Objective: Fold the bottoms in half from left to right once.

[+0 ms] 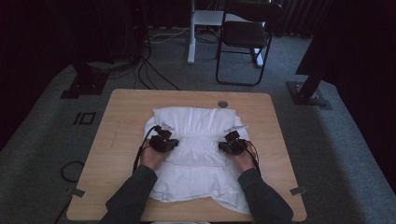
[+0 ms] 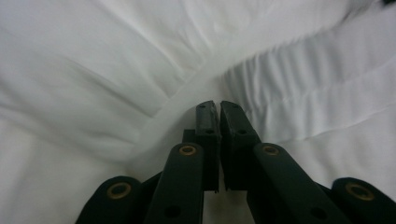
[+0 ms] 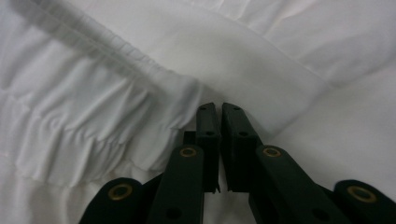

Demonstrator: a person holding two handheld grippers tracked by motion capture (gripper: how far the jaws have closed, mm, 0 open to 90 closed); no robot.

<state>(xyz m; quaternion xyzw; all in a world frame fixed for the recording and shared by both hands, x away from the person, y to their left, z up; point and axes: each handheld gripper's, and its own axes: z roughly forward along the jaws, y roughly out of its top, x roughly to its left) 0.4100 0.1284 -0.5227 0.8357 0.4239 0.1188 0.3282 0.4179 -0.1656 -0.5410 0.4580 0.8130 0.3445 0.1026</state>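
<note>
White garment flat on wooden table, mid-table, spread out. Looks like a dress or top w/ a gathered, ruffly band across the middle. Top part lies toward far edge, bottom part hangs close to near edge.

Left gripper down at left end of ruffly band. Right gripper down at right end. Both resting on the cloth, one each side.

Left gripper: jaws closed tight, tips right at a fold; maybe a thin bit of cloth pinched, can't tell for sure. Right gripper: same, jaws closed, tips at edge of the ruffle; pinch or not, can't tell.

Job looks like folding. So far: cloth laid out, mostly smooth, no big fold made yet. Prob. at the grab step, both sides of the waist. Left to do: lift, fold over, tidy up. Early on, most work still ahead.
</note>
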